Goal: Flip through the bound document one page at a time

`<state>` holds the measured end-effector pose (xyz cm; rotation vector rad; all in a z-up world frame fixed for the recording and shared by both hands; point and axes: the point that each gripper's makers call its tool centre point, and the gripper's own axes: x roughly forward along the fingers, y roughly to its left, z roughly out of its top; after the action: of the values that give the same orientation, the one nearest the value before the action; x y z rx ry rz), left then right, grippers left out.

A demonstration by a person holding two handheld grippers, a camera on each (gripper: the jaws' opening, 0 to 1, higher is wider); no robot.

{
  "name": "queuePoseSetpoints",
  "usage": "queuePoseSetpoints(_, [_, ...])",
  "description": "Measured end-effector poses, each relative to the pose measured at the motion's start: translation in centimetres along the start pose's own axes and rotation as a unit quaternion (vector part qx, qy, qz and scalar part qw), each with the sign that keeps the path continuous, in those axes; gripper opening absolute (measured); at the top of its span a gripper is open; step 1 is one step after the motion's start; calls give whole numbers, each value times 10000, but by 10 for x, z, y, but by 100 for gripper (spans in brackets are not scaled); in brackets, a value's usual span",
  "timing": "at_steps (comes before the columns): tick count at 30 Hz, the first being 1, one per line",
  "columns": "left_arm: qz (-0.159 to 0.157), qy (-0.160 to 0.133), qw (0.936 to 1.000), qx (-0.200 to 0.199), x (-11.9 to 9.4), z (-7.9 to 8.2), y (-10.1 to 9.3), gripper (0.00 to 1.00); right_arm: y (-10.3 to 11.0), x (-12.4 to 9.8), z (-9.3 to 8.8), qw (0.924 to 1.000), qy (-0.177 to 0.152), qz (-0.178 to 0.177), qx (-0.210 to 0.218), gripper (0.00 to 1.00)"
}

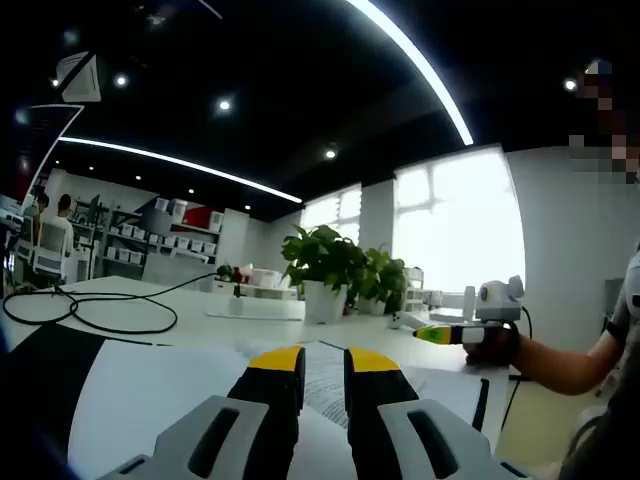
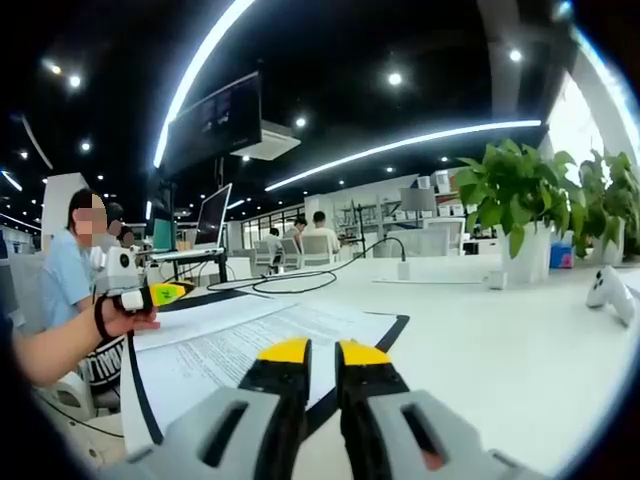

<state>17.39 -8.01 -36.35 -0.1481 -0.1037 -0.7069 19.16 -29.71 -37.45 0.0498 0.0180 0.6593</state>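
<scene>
The bound document (image 1: pixel 150 395) lies open on the white table (image 1: pixel 200 325), with white pages, printed text and black cover edges. My left gripper (image 1: pixel 323 365) hangs low over its middle, jaws close together with nothing between them. The right gripper (image 1: pixel 440 335), held in a hand, hovers past the document's right side. In the right gripper view the document (image 2: pixel 230 350) spreads out to the left with a black border. My right gripper (image 2: pixel 323 352) sits above its near right corner, jaws together and holding nothing. The left gripper (image 2: pixel 160 294) is at the left, held in a hand above the page edge.
Potted plants (image 1: pixel 325 265) stand at the back of the table, near a black cable loop (image 1: pixel 90 312). The plants (image 2: pixel 515 200) and a white controller (image 2: pixel 610 290) are on the right. People sit at desks with a monitor (image 2: pixel 213 218) behind.
</scene>
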Motion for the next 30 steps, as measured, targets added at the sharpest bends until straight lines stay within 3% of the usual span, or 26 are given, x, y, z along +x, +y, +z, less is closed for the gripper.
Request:
queuePoseSetpoints(10, [235,254,9973,643,2,-9,2,18,5,-2,2,9999,-34,108,28,9])
queuePoseSetpoints(20, [217,84,9996,146,-2,-3,5,18,8,-1,2,9998,-64,190,-68,9])
queuePoseSetpoints(30, [173,124,9990,384,-1,-4,4,18,3,0,7,9997,-221,116,-45,12])
